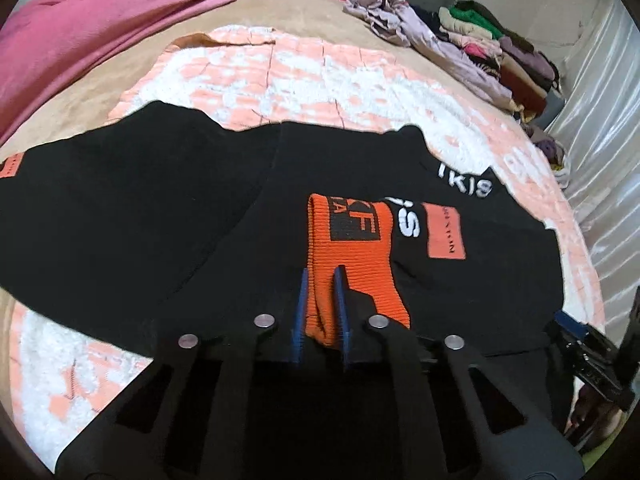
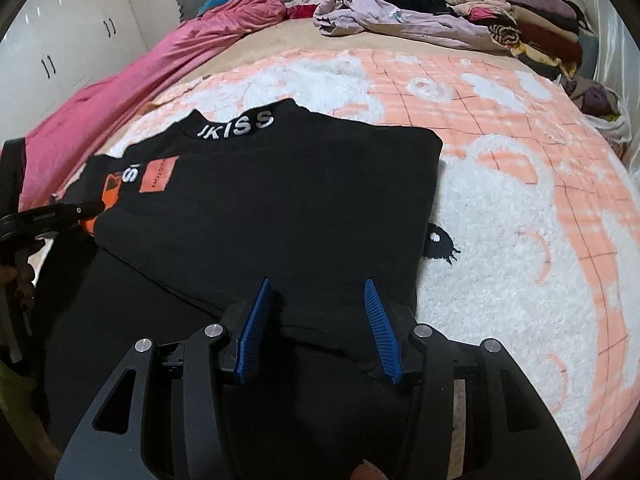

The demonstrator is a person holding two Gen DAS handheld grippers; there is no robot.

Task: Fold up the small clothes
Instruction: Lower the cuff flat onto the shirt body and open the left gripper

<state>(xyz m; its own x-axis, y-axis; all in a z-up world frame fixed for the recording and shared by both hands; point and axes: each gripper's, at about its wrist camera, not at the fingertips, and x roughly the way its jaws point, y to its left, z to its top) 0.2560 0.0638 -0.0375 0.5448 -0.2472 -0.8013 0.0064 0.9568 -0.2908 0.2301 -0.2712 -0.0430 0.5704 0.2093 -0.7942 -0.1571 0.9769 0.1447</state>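
1. Fingers of the left gripper (image 1: 320, 280), blue and ribbed, were clenched on the orange ribbed knit cuff (image 1: 352, 256) of the black long-sleeved sweater (image 1: 160, 216); the cuff ran up between the two pads and lay folded over the sweater's chest.
2. Fingers of the right gripper (image 2: 318, 292) stood apart, released, over the near hem of the sweater (image 2: 280, 200); black cloth lay beneath them, but the pads did not press on it.
3. The sweater lay spread flat on a fluffy peach-and-white patterned blanket (image 2: 500, 208) covering the bed; its collar, lettered in white, pointed away from the right gripper, and an orange rectangular patch (image 1: 446, 231) sat on its chest beside the cuff.
4. In the right wrist view the left gripper (image 2: 86, 210) entered from the left edge, at the sweater's folded sleeve.
5. A crumpled pink sheet (image 2: 140, 92) ran along the far left side of the bed; a rumpled lilac garment (image 2: 384, 16) and a stack of folded clothes in mixed colours (image 2: 532, 24) lay near the far right corner, well apart from the sweater.
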